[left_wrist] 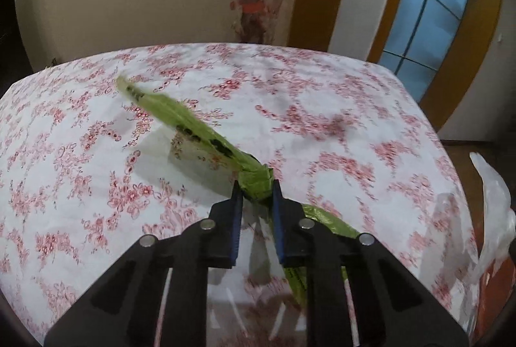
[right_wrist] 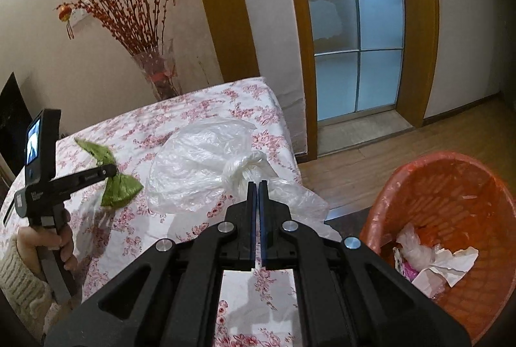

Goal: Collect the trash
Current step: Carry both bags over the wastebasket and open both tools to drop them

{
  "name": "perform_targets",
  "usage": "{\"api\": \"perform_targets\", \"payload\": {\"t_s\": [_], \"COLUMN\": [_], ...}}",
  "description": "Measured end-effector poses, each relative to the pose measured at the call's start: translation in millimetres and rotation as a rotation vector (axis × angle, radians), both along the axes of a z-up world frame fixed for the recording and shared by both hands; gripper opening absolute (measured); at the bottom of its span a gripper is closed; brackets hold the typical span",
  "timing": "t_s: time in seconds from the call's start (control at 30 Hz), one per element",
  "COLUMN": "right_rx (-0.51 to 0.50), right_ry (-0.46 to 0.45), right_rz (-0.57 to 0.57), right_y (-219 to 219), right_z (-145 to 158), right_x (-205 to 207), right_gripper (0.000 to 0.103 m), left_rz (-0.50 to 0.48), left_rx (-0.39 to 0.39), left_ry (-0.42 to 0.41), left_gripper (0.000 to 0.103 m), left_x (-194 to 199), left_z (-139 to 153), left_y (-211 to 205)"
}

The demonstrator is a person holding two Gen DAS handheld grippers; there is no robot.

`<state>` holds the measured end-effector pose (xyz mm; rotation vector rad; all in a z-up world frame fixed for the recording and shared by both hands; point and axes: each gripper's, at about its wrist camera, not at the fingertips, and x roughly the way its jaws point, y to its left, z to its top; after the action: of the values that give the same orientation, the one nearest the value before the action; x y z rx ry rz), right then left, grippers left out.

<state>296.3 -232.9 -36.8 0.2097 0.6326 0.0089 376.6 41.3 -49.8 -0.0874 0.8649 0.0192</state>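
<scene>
Left gripper [left_wrist: 256, 190] pinches green wrapper [left_wrist: 193, 127], lifted above floral desk [left_wrist: 354, 121]. Right gripper [right_wrist: 257, 185] pressed together on clear plastic bag [right_wrist: 200, 163] at the desk edge. Orange bin [right_wrist: 451, 202] just beside, trash inside.

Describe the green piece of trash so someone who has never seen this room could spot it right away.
Find the table with the pink floral tablecloth. Above its left part, the left claw pinches a green wrapper at its middle, so both ends flare out like a bow. The only other trash there is a clear plastic bag, crumpled and colourless.
</scene>
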Motion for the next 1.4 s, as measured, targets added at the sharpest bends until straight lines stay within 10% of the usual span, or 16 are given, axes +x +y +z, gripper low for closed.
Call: {"api": "perform_targets", "payload": {"t_s": [0.8, 1.4], "right_rx": [0.057, 0.037], "right_ry": [-0.132, -0.162], "right_rz": [-0.154, -0.356], "right_y": [-56, -125], "right_z": [49, 48], "right_x": [-95, -148], "right_gripper": [0.002, 0.002], "left_rz": [-0.289, -0.506], "left_rx": [-0.007, -0.042], "left_ry": [-0.144, -0.162], "left_gripper": [0.018, 0.018], "left_x": [-123, -162], "left_z": [84, 87], "left_y": [-112, -220]}}
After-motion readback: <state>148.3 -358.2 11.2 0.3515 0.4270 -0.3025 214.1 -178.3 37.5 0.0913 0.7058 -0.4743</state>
